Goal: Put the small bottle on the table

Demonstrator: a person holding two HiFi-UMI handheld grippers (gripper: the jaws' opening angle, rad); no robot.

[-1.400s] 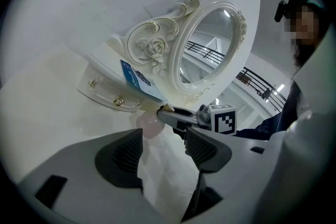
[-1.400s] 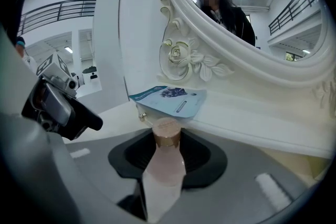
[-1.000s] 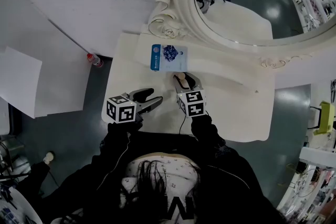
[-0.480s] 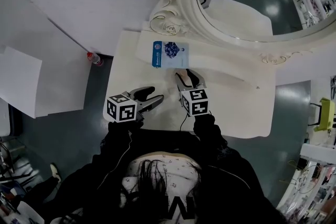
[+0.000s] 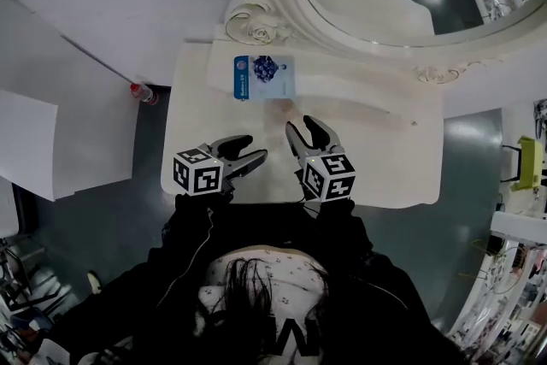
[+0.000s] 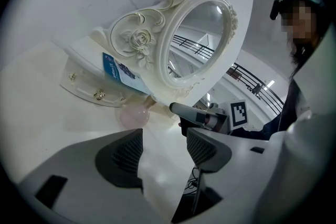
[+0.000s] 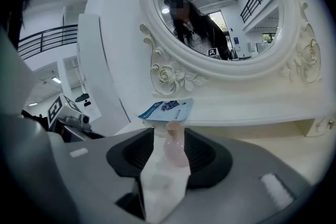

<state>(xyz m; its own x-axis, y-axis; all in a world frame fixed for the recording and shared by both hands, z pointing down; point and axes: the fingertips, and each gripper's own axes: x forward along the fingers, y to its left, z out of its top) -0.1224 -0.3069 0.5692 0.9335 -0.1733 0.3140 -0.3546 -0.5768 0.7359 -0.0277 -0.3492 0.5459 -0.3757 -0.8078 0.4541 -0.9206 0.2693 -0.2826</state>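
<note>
The small bottle (image 7: 176, 147) stood upright on the white table (image 5: 385, 167), cap up and long axis vertical. It was just ahead of the right gripper (image 5: 309, 129), toward the mirror (image 5: 282, 13), with a blue packet (image 5: 263, 75) lying beyond it at the mirror's foot. The right gripper's jaws gaped as wide as they go. The bottle showed in line between them, but neither pad pressed on it, so nothing was held. That gripper sat low and roughly level over the table and pointed straight at the mirror, so any retreat would likely have to run back along that line to keep clear of the bottle. The left gripper (image 6: 163, 149) was farther from the bottle, off to its near left. It was angled inward across the table, its jaws parted with only bare tabletop between them. By the look of it, the placing was done.
</note>
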